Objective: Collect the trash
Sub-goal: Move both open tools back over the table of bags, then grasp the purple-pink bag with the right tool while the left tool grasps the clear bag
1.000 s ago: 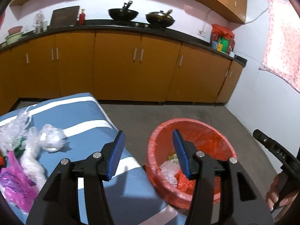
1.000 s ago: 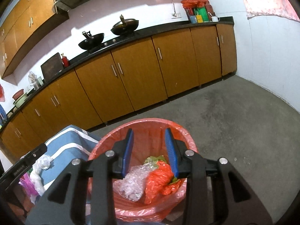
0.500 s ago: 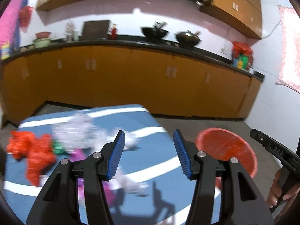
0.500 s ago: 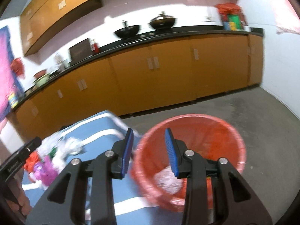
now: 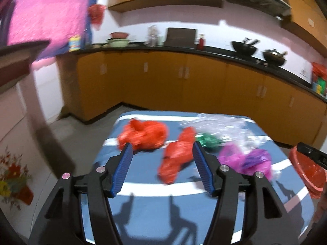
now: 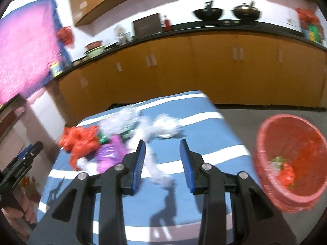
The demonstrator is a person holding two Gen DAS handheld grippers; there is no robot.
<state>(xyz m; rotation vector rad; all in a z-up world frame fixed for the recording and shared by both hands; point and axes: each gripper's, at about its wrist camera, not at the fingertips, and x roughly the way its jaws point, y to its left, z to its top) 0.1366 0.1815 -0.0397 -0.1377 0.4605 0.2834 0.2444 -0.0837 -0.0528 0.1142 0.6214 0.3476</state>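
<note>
Table [image 5: 184,204], blue with white stripes, now fills both views, where a second ago the red bin [image 6: 290,163] did. Bin: beside the table, holding some scraps. Trash, apparently crumpled bags, blurred: orange [image 5: 177,159], purple [image 5: 249,161], clear [image 6: 165,126], uncollected. Left gripper [image 5: 161,169]: opening, empty. Right gripper [image 6: 162,163]: parted, empty.

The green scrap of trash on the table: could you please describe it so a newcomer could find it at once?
Start at the blue, white-striped table. In its trash pile, between the orange bag and the purple bag, sits the green scrap. It is the only green piece.
</note>
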